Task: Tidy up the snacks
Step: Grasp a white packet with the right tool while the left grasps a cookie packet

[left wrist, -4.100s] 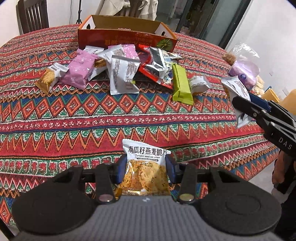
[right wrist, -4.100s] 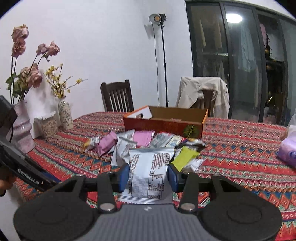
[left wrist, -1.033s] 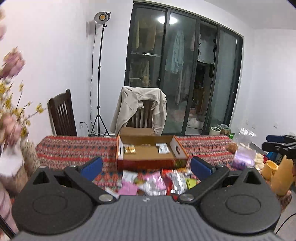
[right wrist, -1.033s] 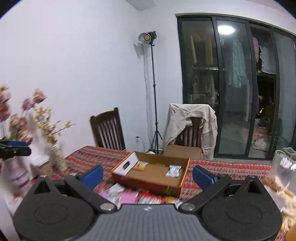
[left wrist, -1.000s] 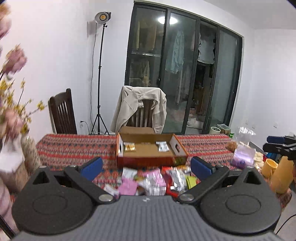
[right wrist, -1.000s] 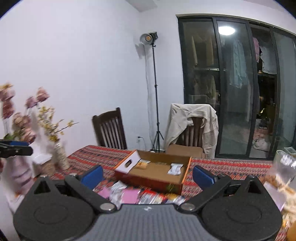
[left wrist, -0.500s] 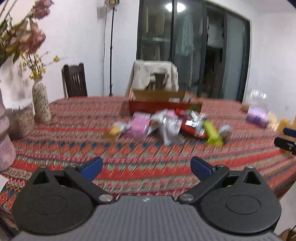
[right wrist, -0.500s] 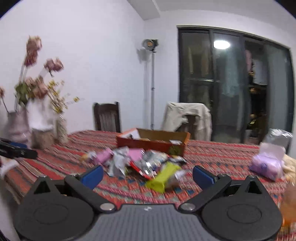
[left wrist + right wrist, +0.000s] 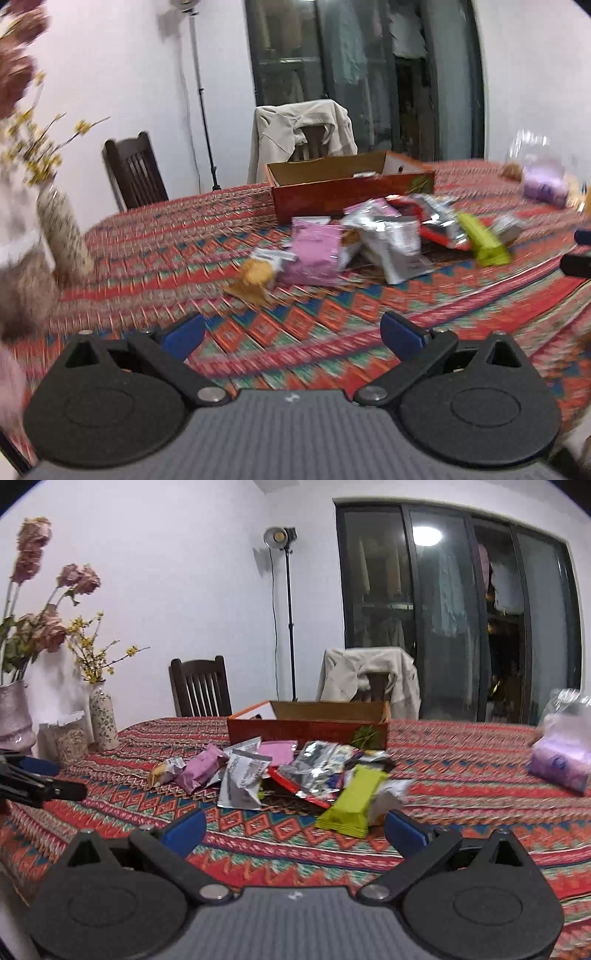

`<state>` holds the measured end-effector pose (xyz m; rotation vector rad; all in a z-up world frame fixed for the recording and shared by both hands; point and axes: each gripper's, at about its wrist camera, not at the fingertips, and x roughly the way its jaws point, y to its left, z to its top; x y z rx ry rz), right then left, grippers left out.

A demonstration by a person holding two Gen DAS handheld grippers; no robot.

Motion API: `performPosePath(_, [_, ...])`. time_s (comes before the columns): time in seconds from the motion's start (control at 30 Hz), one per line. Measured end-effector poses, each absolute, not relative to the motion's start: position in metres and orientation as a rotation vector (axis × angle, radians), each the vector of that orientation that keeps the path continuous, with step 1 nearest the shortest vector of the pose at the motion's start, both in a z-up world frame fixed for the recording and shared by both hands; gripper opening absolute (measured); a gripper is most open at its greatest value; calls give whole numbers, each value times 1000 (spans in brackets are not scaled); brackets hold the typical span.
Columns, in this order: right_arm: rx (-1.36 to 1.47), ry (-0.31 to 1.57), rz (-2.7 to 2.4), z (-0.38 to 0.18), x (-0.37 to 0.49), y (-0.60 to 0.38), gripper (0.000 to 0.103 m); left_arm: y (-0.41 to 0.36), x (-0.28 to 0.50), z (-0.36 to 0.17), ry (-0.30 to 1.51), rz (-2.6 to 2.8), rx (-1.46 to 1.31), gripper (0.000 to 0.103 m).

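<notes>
A pile of snack packets lies mid-table before an open cardboard box (image 9: pixel 351 188), which also shows in the right wrist view (image 9: pixel 306 727). The pile holds a pink packet (image 9: pixel 317 254), a silver packet (image 9: pixel 395 247), a green bar (image 9: pixel 480 240) and a yellow cracker packet (image 9: pixel 255 277). In the right wrist view the green bar (image 9: pixel 352 799) and silver packet (image 9: pixel 243 779) lie nearest. My left gripper (image 9: pixel 291 336) is open and empty, low over the near tablecloth. My right gripper (image 9: pixel 293 829) is open and empty, just short of the green bar.
The table has a red patterned cloth (image 9: pixel 461 775). Flower vases (image 9: pixel 101 716) stand at its left edge. A purple bag (image 9: pixel 561 764) lies at the right. Two chairs (image 9: pixel 201 690) stand behind the table. The left gripper's tip (image 9: pixel 44 786) shows at the left.
Both grippers have come down from a raised, distant view to close over the table by the pile. Both stay open and empty. The packets held 4 seconds ago are gone from the jaws.
</notes>
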<state>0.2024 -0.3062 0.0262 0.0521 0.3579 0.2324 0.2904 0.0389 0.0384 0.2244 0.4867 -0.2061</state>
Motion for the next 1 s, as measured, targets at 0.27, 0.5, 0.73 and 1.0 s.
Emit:
performPosePath(0.27, [79, 442, 256, 17, 281, -253, 88, 58, 396, 21, 533, -280, 267, 103])
performPosePath(0.5, [-5, 484, 264, 9, 347, -201, 63, 66, 452, -6, 561, -337, 239, 77])
performPosePath(0.73, [-56, 540, 208, -6, 388, -181, 57, 87, 470, -14, 627, -397, 65, 41])
performPosePath(1.0, [-64, 529, 242, -7, 380, -179, 39, 90, 453, -4, 650, -369, 22, 41])
